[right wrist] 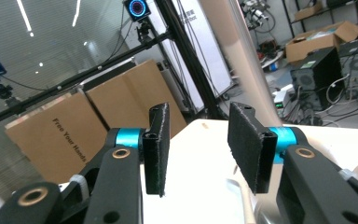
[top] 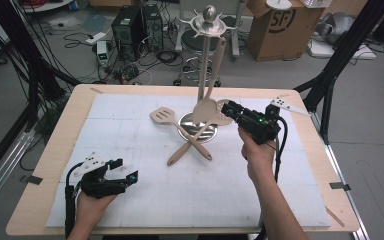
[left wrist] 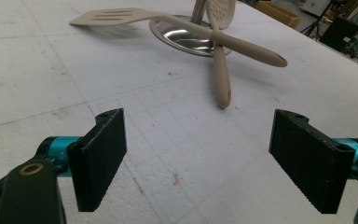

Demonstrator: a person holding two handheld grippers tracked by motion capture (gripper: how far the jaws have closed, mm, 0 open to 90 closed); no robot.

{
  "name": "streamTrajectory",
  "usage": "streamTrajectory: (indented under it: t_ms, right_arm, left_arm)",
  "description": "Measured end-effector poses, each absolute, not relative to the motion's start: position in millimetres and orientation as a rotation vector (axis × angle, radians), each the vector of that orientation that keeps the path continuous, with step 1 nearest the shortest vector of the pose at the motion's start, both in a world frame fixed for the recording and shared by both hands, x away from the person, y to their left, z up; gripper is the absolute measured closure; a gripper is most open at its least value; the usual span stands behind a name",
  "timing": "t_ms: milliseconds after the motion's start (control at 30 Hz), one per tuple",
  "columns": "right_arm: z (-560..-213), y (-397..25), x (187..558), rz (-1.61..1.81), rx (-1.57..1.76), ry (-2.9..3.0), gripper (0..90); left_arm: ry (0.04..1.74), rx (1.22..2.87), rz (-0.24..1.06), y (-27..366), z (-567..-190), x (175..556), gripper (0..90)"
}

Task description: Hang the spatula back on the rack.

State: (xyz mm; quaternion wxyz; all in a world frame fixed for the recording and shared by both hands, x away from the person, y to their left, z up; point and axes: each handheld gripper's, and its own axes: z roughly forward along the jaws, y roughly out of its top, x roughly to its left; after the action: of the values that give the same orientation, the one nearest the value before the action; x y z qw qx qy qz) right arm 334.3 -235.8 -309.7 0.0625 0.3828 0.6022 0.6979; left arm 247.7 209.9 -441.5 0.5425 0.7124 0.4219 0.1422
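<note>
A metal utensil stand (top: 203, 55) rises from a round steel base (top: 207, 134) at the table's middle back. A beige spoon (top: 206, 107) hangs from its top. Two beige utensils lie crossed over the base: a slotted spatula (top: 162, 115) (left wrist: 106, 17) and a perforated skimmer (top: 223, 114) (left wrist: 221, 79). My right gripper (top: 231, 108) (right wrist: 198, 144) is raised beside the hanging spoon and skimmer head, open, nothing between its pads; a blurred beige handle (right wrist: 240, 60) passes just behind the jaws. My left gripper (top: 125, 169) (left wrist: 198, 158) rests wide open near the front left.
A white foam mat (top: 145, 200) covers the wooden table (top: 47, 165). Black frame posts (top: 337, 60) stand at both back corners. A cardboard box (top: 280, 27), computer cases (top: 130, 27) and cables lie on the floor beyond.
</note>
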Motion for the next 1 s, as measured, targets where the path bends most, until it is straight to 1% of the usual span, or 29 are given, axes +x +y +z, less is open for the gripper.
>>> streamTrajectory:
  t_ms: [67, 200, 367, 800, 1000]
  right_arm:
    - [-306, -235, 335, 2.104, 1.154, 1.819, 55.2]
    - [-296, -233, 336, 2.104, 1.13, 1.794, 53.8]
    - [-285, -230, 336, 2.114, 1.111, 1.758, 53.9]
    - [-276, -231, 340, 2.12, 1.114, 1.703, 54.1]
    - [-264, -229, 348, 2.132, 1.138, 1.626, 54.8]
  left_arm:
    - [1.0, 1.694, 0.337, 210, -441, 248, 19.5]
    - [1.003, 1.689, 0.338, 210, -441, 248, 19.5]
    - [0.998, 1.691, 0.338, 211, -441, 248, 19.5]
    - [0.998, 1.69, 0.333, 211, -442, 249, 19.5]
    - [1.001, 1.689, 0.334, 211, -441, 248, 19.5]
